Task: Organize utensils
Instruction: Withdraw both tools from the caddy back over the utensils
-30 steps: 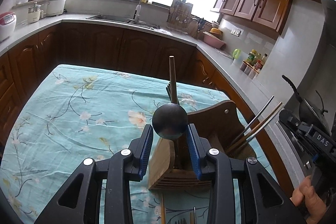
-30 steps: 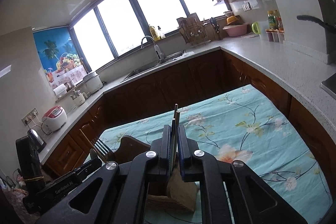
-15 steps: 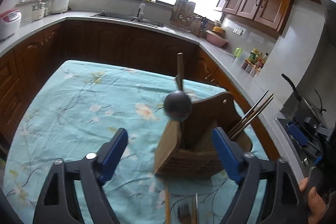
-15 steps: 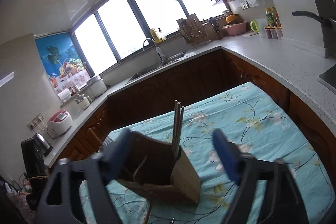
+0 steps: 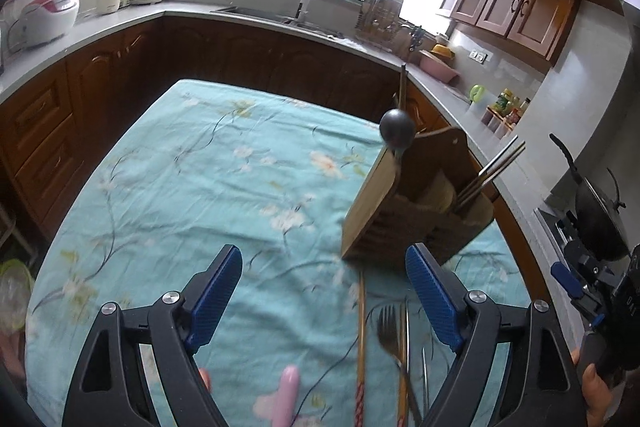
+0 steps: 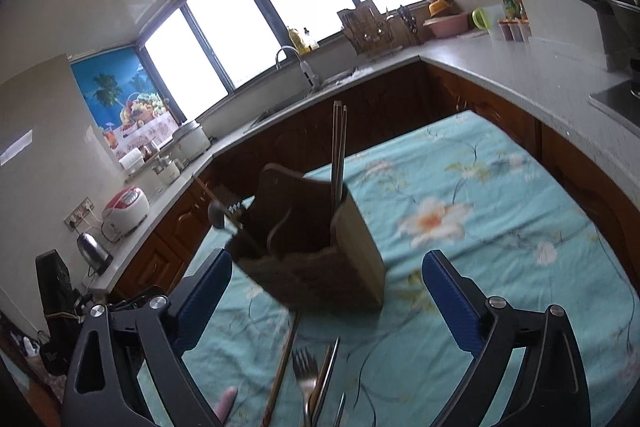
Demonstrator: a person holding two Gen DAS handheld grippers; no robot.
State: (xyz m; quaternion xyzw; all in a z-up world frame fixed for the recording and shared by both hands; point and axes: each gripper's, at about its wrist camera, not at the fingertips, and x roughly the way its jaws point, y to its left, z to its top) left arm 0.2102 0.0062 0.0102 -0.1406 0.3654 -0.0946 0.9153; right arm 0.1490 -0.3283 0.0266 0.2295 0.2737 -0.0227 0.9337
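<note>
Left wrist view has my left claw [image 5: 324, 301] spread wide with nothing between the blue pads; its jaws have just been opening. The wooden holder [image 5: 408, 211] stands on the teal flowered tablecloth [image 5: 192, 179] up ahead and to the right of that claw. A ladle [image 5: 397, 129] with a round dark bowl sticks up out of the holder's left slot, and the metal chopsticks [image 5: 494, 169] lean out of the right one.

My right claw [image 6: 327, 301] is spread wide too, also just opened, and it holds nothing. From that side the chopsticks stand straight up in the holder, clear of both pads.

So I'd say both drops are done and I'm between items. What's left lies on the cloth just in front of the holder: a fork [image 5: 390, 327], a long wooden chopstick [image 5: 361, 339] with a red patterned end, and at least 1 more thin metal piece beside the fork that's too blurry to name. There's also something pink [image 5: 288, 393] near the bottom edge, can't tell what it is.

Next move, I reckon, is dropping a claw low over that pile and pinching 1 piece. They lie close together, nearly touching, so I'd want the pads lined up across a single handle or I'll drag 2 at once. The fork looks like the easiest pick.
</note>
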